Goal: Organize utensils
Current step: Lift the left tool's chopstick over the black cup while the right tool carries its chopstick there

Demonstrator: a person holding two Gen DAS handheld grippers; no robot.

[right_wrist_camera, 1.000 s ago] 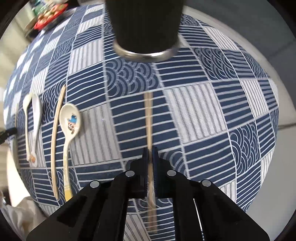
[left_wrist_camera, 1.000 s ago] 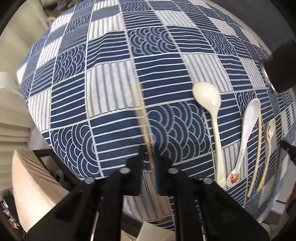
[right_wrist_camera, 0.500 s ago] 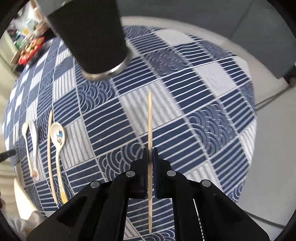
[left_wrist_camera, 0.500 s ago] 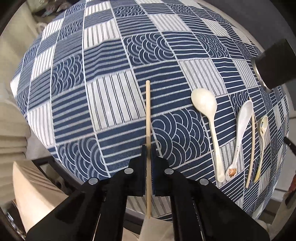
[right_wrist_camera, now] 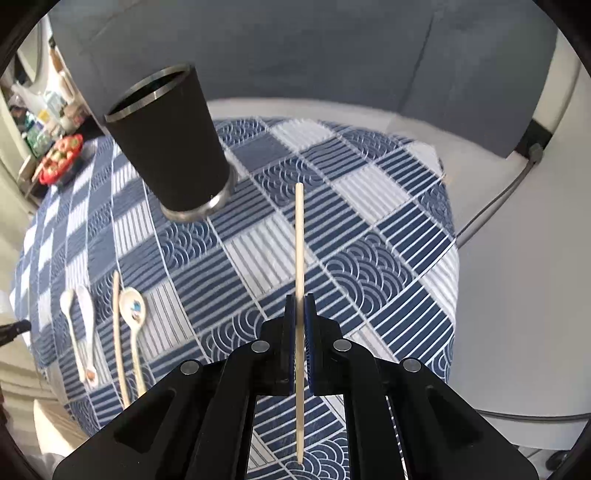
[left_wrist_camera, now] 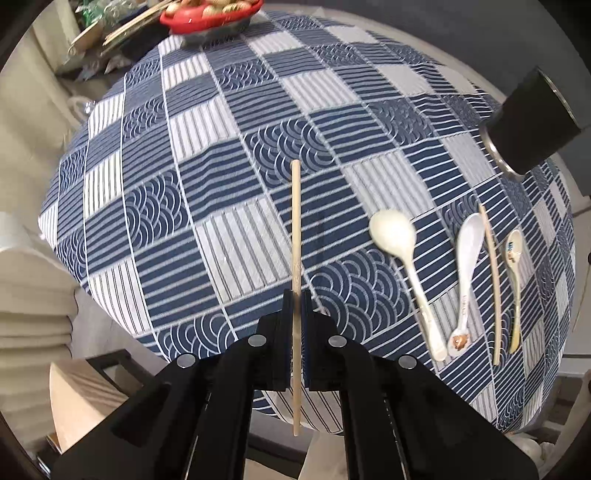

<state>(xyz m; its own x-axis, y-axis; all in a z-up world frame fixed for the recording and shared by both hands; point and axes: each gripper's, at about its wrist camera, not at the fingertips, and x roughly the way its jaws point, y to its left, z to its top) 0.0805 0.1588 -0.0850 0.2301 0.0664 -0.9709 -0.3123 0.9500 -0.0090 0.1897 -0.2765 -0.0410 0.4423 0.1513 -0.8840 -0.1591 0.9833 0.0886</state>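
Note:
My left gripper (left_wrist_camera: 296, 300) is shut on a wooden chopstick (left_wrist_camera: 296, 221), held above the blue patterned tablecloth (left_wrist_camera: 207, 192). My right gripper (right_wrist_camera: 300, 303) is shut on a second wooden chopstick (right_wrist_camera: 299, 240), also lifted off the cloth. A black cup with a metal rim (right_wrist_camera: 170, 147) stands on the table, up left of the right gripper and at the far right in the left wrist view (left_wrist_camera: 532, 122). Three spoons lie side by side: a cream one (left_wrist_camera: 402, 258), a white one (left_wrist_camera: 467, 266) and a small painted one (left_wrist_camera: 514, 280). A third chopstick (left_wrist_camera: 491, 280) lies between the last two.
A red bowl of food (left_wrist_camera: 210, 14) sits at the table's far end with clutter beside it. A chair seat (left_wrist_camera: 85, 398) stands below the table's near edge. A grey sofa (right_wrist_camera: 332, 51) and a cable on the floor (right_wrist_camera: 495, 206) lie beyond the table.
Both grippers have risen from the cloth, each lifting its chopstick clear. The right one swung and rolled, so the cup now shows from the side, upper left.

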